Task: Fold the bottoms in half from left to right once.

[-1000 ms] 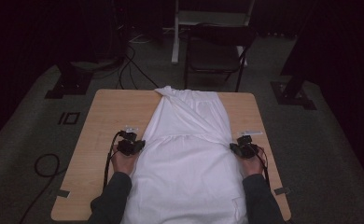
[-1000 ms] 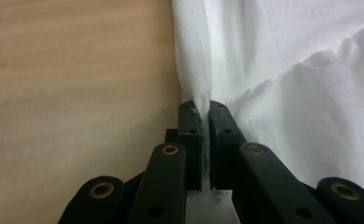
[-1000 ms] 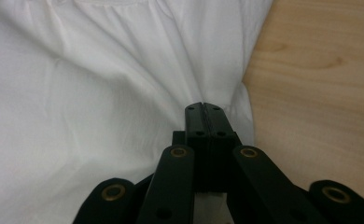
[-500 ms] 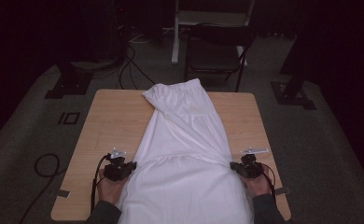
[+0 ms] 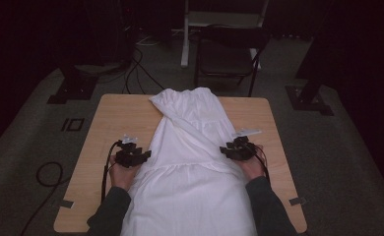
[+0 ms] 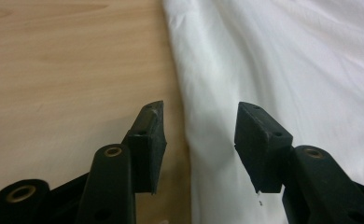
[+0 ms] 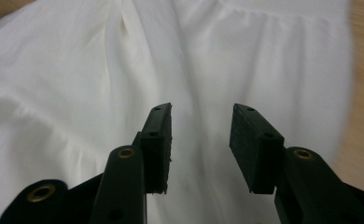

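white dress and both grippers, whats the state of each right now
white dress: spread lengthwise on the table, wrinkled, near end hanging over the edge
left gripper: open, jaws have just been opening, nothing pinched, over the dress edge
right gripper: open, jaws have just been opening, nothing pinched, over the cloth
chair: upright, unoccupied

The white garment (image 5: pixel 190 162) is soft matt cloth, gently creased — the surface (image 5: pixel 116 118) is pale smooth wood grain — both tongs (image 6: pixel 199 140) have matt black rubbery pads.

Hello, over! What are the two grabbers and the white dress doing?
Left gripper and right gripper just opened, jaws empty. White dress lies flat along the table, both grippers at its edges. Nothing in the way.
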### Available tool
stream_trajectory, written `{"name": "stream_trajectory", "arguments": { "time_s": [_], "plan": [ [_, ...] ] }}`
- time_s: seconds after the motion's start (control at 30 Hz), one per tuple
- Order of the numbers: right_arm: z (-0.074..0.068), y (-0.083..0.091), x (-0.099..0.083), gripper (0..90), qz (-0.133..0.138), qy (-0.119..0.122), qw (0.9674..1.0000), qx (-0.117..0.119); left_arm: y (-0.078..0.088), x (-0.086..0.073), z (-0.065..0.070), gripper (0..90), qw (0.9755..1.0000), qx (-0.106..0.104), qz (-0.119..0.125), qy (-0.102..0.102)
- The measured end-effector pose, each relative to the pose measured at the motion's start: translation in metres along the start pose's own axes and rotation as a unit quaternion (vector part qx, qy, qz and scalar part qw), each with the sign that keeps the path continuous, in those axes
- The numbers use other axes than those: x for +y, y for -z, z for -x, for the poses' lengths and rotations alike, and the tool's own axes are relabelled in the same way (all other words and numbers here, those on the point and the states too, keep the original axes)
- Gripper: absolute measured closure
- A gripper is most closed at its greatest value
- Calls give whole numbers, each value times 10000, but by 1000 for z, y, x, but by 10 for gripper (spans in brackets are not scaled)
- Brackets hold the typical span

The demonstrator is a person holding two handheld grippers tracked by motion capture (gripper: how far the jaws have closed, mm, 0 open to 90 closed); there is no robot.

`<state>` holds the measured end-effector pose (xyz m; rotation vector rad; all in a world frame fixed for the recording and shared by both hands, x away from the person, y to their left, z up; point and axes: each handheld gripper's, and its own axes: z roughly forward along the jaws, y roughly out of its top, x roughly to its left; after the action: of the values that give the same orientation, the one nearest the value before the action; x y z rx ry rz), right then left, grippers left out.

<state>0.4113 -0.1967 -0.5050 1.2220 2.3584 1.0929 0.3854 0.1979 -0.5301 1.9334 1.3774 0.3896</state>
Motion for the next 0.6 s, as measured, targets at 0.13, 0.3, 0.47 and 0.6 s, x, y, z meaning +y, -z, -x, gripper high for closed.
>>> {"name": "stream_trajectory", "arguments": {
  "time_s": [0.13, 0.3, 0.47, 0.6],
  "plan": [
    [-6, -31, 22, 508, -75, 91, 9999, 33, -14, 4, 2, 529, 9999, 49, -149, -36],
    [-11, -54, 39, 499, -120, 239, 9996, 93, -22, 4, 2, 603, 9996, 97, -272, -27],
    [-14, -73, 45, 736, -269, 256, 9991, 227, -23, 4, 3, 834, 9994, 69, -329, -129],
    [-9, -67, 51, 900, -276, 182, 9995, 20, -23, 5, 5, 874, 9990, 146, -364, -197]
  ]
}}
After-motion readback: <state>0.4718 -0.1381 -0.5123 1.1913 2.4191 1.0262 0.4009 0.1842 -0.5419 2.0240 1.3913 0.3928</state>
